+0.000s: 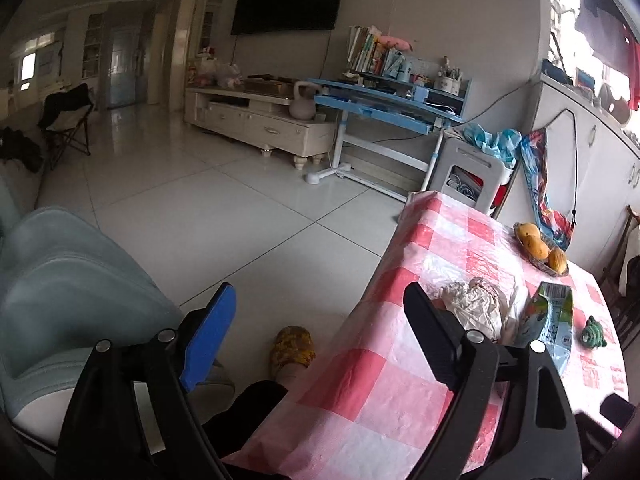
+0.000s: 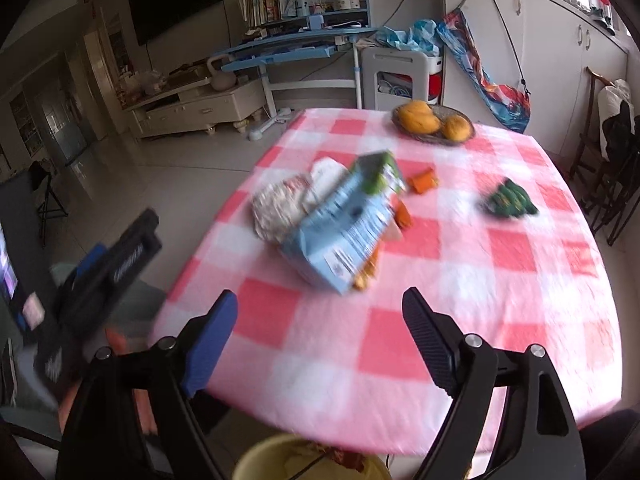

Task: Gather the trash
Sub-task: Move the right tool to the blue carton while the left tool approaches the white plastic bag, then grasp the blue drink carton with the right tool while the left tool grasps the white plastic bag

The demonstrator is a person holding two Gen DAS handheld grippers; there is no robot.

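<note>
A blue and green carton (image 2: 344,224) lies on the pink checked table (image 2: 400,340), leaning on crumpled white paper (image 2: 284,204). Orange scraps (image 2: 424,180) and a green crumpled wrapper (image 2: 510,198) lie near it. My right gripper (image 2: 320,316) is open and empty over the table's near edge, short of the carton. A yellow bin (image 2: 304,460) with trash in it stands under that edge. My left gripper (image 1: 320,308) is open and empty at the table's left edge; the paper (image 1: 476,308), carton (image 1: 550,320) and green wrapper (image 1: 594,332) lie to its right. It also shows in the right wrist view (image 2: 120,256).
A basket of yellow fruit (image 2: 434,122) stands at the table's far side. A teal sofa (image 1: 68,292) is to the left. A slippered foot (image 1: 292,346) rests on the tiled floor by the table. A blue desk (image 1: 384,108), white stool and cabinets stand behind.
</note>
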